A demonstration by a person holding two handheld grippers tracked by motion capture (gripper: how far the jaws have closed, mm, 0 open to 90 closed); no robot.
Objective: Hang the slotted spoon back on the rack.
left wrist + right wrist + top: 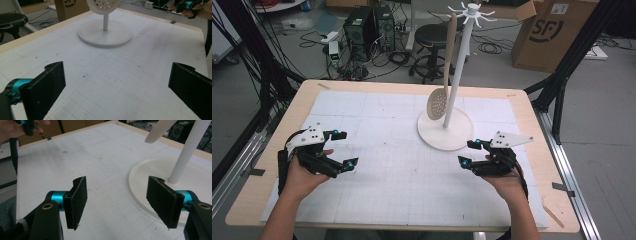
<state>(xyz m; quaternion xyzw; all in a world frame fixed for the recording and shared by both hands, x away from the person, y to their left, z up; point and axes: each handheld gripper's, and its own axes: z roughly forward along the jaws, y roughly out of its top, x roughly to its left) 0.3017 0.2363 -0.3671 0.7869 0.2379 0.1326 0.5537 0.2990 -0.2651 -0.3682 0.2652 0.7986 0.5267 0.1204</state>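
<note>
Both the left gripper (346, 148) and right gripper (471, 153) hover spread and empty over the tabletop (377, 150); from above, a slotted spoon (438, 102) hangs on the white stand (446, 131), just beyond the right gripper.

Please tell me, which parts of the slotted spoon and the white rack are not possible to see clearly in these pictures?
- Slotted spoon: in the left gripper view the top edge cuts off its handle; the right gripper view shows just a piece of it.
- Rack: both gripper views cut off the pole and hooks.
- Hook holding the spoon: too small in the high view.
</note>
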